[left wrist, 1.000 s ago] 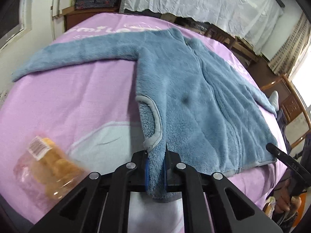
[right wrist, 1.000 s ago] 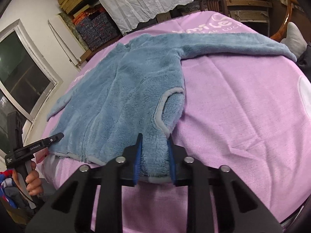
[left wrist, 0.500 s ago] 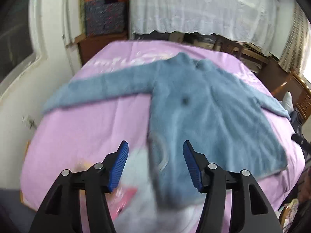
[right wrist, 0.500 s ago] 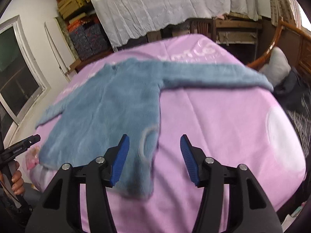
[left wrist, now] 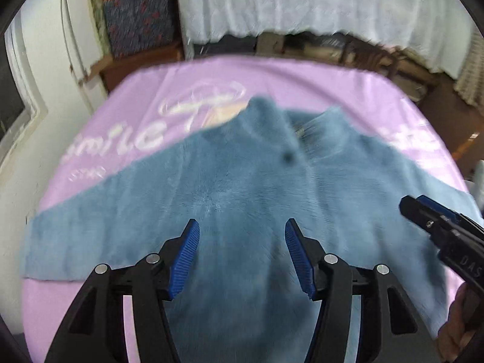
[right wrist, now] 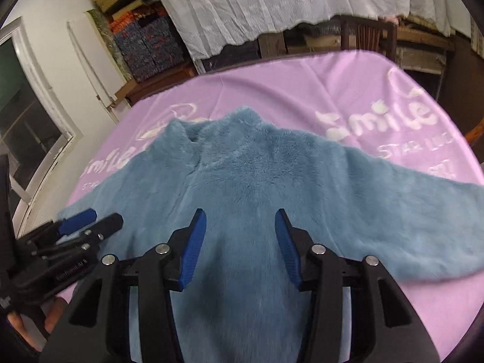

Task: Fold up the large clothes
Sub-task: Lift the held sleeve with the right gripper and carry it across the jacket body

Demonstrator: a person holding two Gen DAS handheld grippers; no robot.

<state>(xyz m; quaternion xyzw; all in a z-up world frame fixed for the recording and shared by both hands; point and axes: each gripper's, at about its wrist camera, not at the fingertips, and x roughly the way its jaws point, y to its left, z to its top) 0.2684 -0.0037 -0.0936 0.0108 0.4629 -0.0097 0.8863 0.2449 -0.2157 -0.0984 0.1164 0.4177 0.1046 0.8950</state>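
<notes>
Fleece jacket (left wrist: 242,199) is lying sleeves-out across the bed (right wrist: 302,90), under my left gripper (left wrist: 242,257) and right gripper (right wrist: 240,245); left fingers are hanging apart and empty, right fingers are narrowing on nothing.

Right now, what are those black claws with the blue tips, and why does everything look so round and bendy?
Those claws are grippers, tools a person holds, one in each hand. No robot here! A small camera sits on each tool and looks forward along its two fingers. Its lens sees very wide, so straight things look bent.

One picture comes from the left gripper, the other from the right gripper. Each camera also catches the other tool at the edge of its picture, and part of a hand holding it.

Below them lies a fluffy blue jacket, spread flat with both sleeves stretched out, on a pink blanket with the word "Smile" on it.

Neither gripper holds anything. The left one is open above the jacket. The right one's jaws are closing a bit, but nothing is pinched between them.
</notes>
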